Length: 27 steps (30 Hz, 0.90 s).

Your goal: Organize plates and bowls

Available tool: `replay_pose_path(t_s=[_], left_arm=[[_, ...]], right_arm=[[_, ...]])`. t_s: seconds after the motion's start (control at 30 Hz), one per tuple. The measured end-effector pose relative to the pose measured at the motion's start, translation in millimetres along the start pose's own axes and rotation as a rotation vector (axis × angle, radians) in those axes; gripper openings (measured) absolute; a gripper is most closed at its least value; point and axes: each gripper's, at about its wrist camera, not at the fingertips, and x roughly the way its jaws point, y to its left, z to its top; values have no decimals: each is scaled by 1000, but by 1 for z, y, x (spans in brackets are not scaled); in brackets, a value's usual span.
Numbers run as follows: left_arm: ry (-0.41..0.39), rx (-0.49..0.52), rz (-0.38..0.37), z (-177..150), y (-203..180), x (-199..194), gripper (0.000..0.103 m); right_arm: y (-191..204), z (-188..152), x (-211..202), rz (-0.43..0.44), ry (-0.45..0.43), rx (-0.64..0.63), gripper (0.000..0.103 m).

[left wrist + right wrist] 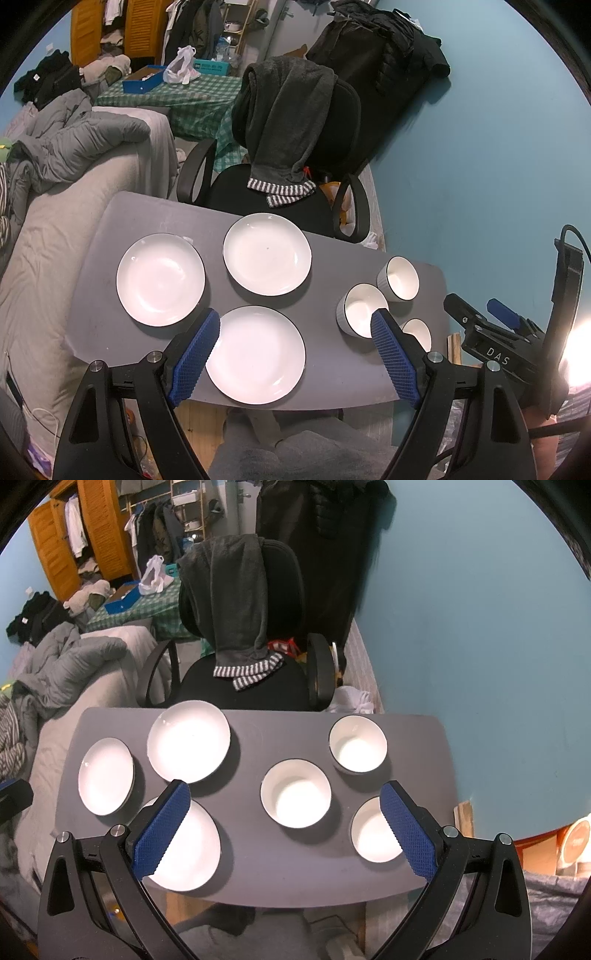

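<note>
Plates and bowls sit apart on a grey surface (258,867), plates on its left half and bowls on its right. Farthest left lies the left plate (160,279) (106,776), near the surface's left edge, with a bed (55,240) beyond that edge. Just right of it and farther back sits the far plate (267,254) (188,741), close to the far edge, in front of a black office chair (295,147) draped with a dark garment (236,602). Nearer the viewer lies the near plate (255,354) (188,849), by the front edge; none of the three touch. The left claw (295,328) hangs above this plate with its blue pads spread wide and nothing between them. Right of centre stands the middle bowl (295,793) (360,309), upright and white inside with a dark rim. Behind it and to the right is the far bowl (357,744) (399,277), and in front of it to the right the near bowl (373,830) (417,332), partly hidden behind a claw finger in both views. The right claw (284,797) hovers over the bowls, also spread wide and gripping nothing, with the middle bowl between its pads in its own view. A blue wall (480,627) rises past the surface's right side.
</note>
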Motion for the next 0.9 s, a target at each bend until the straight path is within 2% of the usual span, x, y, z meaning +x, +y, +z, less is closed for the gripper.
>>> replay_pose_path(t_s=[0.9], left_arm=[[0,-17,-5,-2,4,2,85]], right_arm=[[6,4,5,14,13,-18,101]])
